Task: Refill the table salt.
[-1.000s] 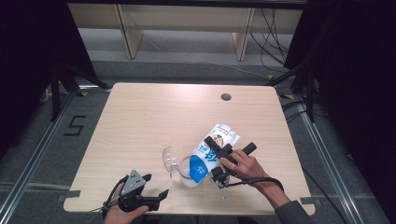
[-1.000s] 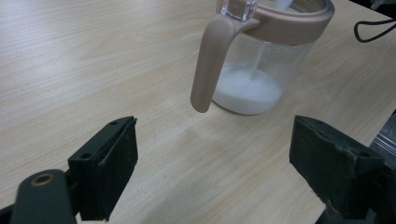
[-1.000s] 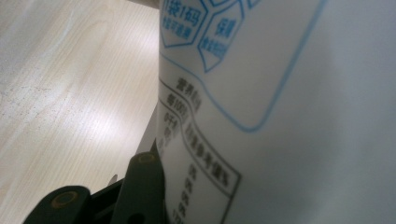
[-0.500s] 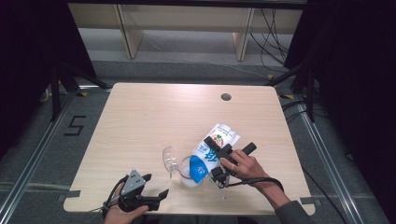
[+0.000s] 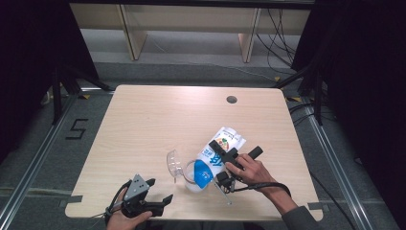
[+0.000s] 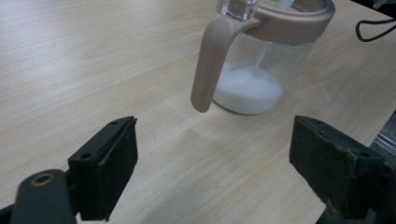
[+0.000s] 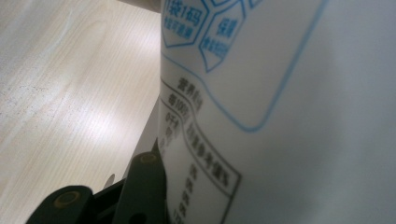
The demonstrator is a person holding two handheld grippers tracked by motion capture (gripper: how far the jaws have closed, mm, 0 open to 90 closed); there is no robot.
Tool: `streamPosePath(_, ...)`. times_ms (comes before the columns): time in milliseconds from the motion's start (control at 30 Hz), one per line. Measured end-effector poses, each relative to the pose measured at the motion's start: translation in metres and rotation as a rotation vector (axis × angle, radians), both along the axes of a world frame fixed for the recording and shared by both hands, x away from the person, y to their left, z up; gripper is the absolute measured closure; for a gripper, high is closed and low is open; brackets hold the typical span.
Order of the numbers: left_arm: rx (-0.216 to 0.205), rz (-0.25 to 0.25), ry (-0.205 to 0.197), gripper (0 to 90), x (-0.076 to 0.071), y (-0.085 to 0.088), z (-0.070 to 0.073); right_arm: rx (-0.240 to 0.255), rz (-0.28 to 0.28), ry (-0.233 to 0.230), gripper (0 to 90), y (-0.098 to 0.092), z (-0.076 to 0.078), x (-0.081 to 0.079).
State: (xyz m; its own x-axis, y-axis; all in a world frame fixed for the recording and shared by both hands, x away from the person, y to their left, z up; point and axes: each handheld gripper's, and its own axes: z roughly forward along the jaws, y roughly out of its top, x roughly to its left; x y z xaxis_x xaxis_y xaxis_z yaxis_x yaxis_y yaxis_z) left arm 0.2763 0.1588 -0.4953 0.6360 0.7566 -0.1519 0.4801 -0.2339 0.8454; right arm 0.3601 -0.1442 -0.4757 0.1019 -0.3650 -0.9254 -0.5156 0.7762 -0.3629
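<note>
Pouring from the tilted milk bag (image 5: 216,157) clamped in the right gripper (image 5: 225,160) – it could slip, spilling past the pitcher (image 6: 261,60) at its 8 o'clock – left gripper (image 6: 212,175) idle, jaws apart

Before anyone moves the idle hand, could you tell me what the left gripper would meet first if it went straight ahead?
Probably the pitcher: its beige handle hangs nearest in the line between the left gripper's open jaws, with bare table before it. Depth is hard to judge.

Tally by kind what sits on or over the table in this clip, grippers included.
Handheld grippers: 2, left gripper and right gripper
Printed white pouches: 1, pouch
Clear jugs holding white powder: 1, jug
Total: 4
</note>
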Motion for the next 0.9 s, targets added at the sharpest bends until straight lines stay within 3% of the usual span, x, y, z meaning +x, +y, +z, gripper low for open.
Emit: streamPosePath(900,0.000,0.000,0.000,15.0,0.0001,-0.0002,0.0002,-0.011,-0.010,-0.009,63.9,0.0001,0.0006,0.0000)
